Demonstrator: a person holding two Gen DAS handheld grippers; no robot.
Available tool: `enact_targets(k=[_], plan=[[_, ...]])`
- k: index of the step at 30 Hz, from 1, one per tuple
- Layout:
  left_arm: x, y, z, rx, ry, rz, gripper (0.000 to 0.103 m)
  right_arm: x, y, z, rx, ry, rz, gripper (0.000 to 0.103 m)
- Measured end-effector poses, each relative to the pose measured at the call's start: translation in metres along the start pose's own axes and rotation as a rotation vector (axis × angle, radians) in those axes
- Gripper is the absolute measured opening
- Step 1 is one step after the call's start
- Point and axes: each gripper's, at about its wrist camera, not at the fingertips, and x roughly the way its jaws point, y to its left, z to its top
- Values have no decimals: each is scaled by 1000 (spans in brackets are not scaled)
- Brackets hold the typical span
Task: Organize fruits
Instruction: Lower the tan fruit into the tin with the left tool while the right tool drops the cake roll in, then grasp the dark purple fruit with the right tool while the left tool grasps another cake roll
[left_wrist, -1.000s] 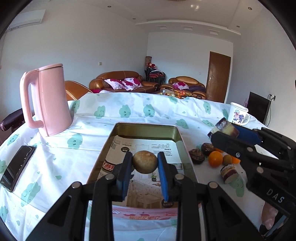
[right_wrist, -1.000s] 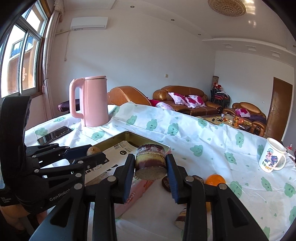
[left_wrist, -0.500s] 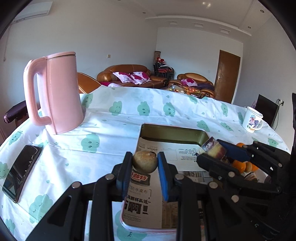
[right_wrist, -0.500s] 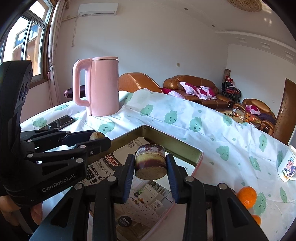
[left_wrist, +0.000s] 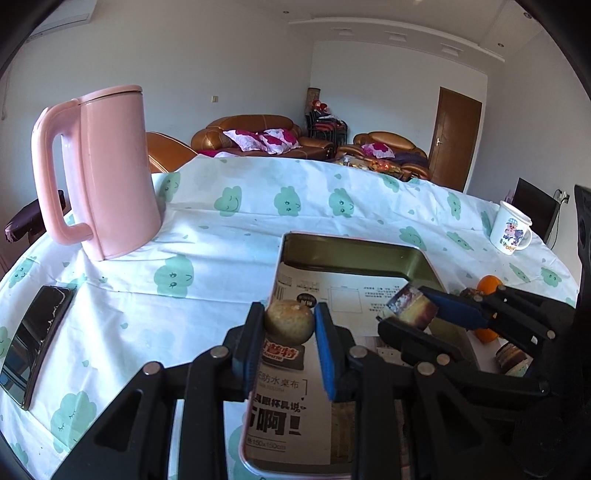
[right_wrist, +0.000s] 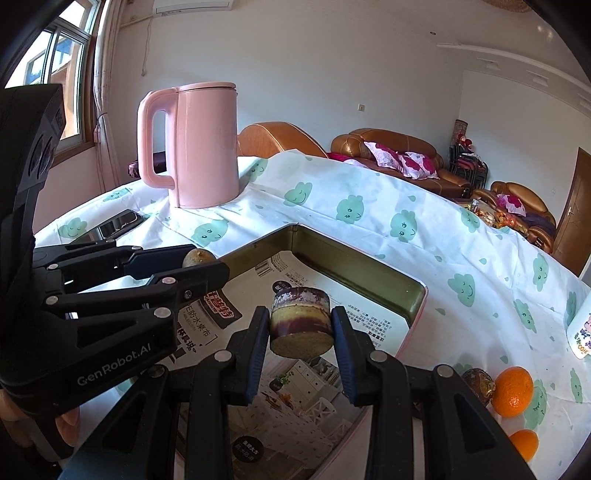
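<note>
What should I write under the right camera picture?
Right gripper holding a sugarcane chunk above the paper-lined tin tray.
</note>
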Motion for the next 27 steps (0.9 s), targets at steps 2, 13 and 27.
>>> enact_targets(k=[2, 13, 27], plan=[[1, 0, 0, -1, 6, -2, 29, 2, 0, 0, 2, 10, 3, 36], [-8, -1, 1, 6, -37, 25, 66, -2, 3, -1, -19, -3, -12, 67], [-57, -68, -11, 60, -145, -117, 90, -126, -94, -84, 179, -82, -240, 74]])
